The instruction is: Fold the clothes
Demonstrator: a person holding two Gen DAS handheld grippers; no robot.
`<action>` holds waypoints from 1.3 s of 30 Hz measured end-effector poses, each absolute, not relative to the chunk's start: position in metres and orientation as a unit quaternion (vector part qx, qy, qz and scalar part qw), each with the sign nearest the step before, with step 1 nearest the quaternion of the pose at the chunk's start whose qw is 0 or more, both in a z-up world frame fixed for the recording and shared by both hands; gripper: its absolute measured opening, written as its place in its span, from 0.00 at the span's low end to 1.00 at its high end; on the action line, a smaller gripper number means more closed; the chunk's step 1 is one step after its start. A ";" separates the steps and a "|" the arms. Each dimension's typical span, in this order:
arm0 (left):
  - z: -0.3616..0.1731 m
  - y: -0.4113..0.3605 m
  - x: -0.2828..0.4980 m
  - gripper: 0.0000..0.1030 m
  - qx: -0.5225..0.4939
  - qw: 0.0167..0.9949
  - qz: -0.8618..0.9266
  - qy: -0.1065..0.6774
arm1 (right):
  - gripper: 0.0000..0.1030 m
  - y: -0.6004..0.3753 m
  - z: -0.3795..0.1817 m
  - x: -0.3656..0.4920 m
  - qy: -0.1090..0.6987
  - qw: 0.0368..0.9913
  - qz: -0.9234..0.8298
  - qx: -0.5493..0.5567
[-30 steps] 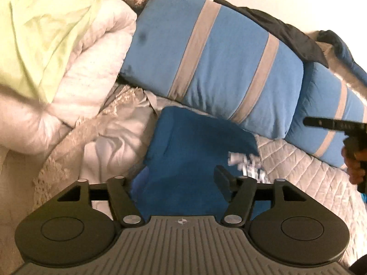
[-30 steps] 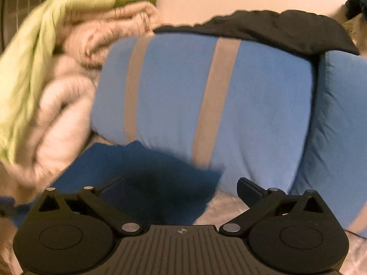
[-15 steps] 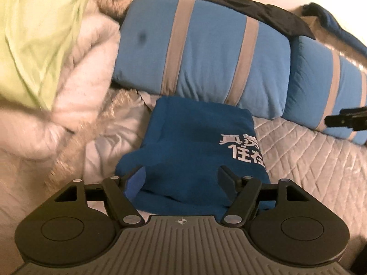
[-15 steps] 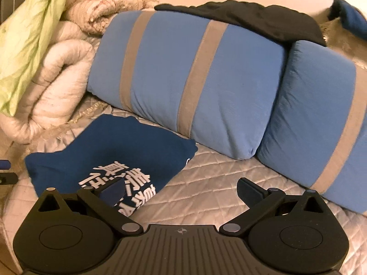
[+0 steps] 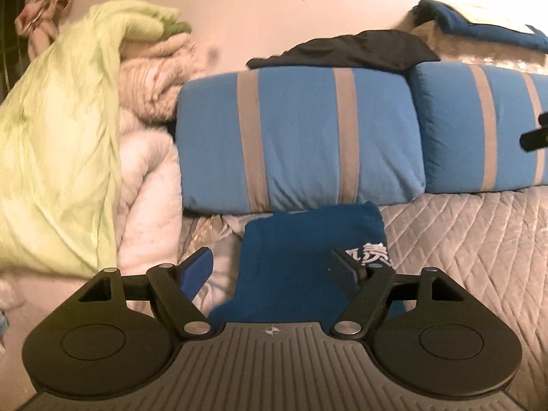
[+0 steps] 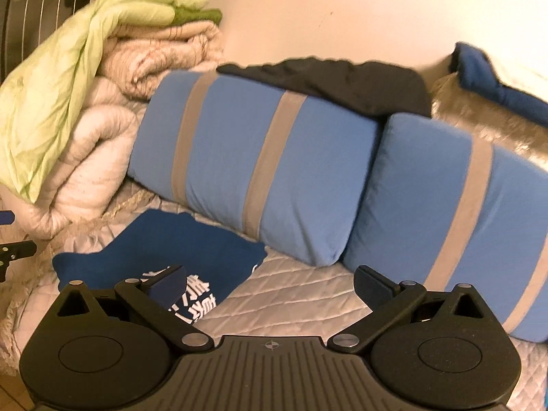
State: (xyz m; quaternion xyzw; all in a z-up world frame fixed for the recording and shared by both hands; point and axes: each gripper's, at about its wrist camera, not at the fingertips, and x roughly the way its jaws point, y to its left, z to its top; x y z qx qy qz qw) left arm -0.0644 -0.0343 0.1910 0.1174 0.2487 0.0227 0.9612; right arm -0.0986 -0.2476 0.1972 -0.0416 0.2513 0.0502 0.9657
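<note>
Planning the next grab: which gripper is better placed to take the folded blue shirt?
Left, probably. The shirt lies straight ahead between its open jaws; in the right view it sits off toward the left finger.

Both wrist views look forward and slightly down across the bed [image 5: 479,239], close in. The left camera faces the striped pillow [image 5: 294,137] squarely; the right camera sees it [image 6: 253,157] at an angle. Both share the folded blue shirt [image 5: 291,250] [image 6: 178,243].

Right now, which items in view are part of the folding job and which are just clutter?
Job: blue T-shirt, folded on the quilt; left gripper and right gripper, both open, holding nothing.
Clutter: striped pillows, black garment, blanket pile.
</note>
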 end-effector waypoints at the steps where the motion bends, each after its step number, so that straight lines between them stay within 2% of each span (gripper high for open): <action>1: 0.196 -0.035 -0.065 0.73 0.120 0.962 0.017 0.247 | 1.00 -0.252 0.202 -0.103 0.247 0.967 0.048 -0.043; 12: 0.300 0.015 -0.078 0.73 0.117 0.970 -0.010 0.213 | 1.00 -0.353 0.297 -0.174 0.212 0.972 -0.007 -0.105; 20: 0.387 0.045 -0.094 0.73 0.108 0.977 -0.011 0.182 | 1.00 -0.433 0.349 -0.234 0.234 0.963 -0.079 -0.106; 24: 0.409 0.055 -0.102 0.81 0.088 0.983 -0.010 0.158 | 1.00 -0.463 0.364 -0.265 0.227 0.963 -0.111 -0.096; 29: 0.371 0.050 -0.091 0.81 0.099 0.976 -0.024 0.194 | 1.00 -0.492 0.338 -0.286 0.240 0.960 -0.129 -0.060; 34: 0.306 0.043 -0.086 0.81 0.092 0.967 -0.041 0.233 | 1.00 -0.515 0.283 -0.299 0.253 0.958 -0.138 -0.001; 39: 0.246 0.041 -0.082 0.81 0.056 0.959 -0.071 0.270 | 1.00 -0.525 0.221 -0.299 0.296 0.942 -0.159 0.000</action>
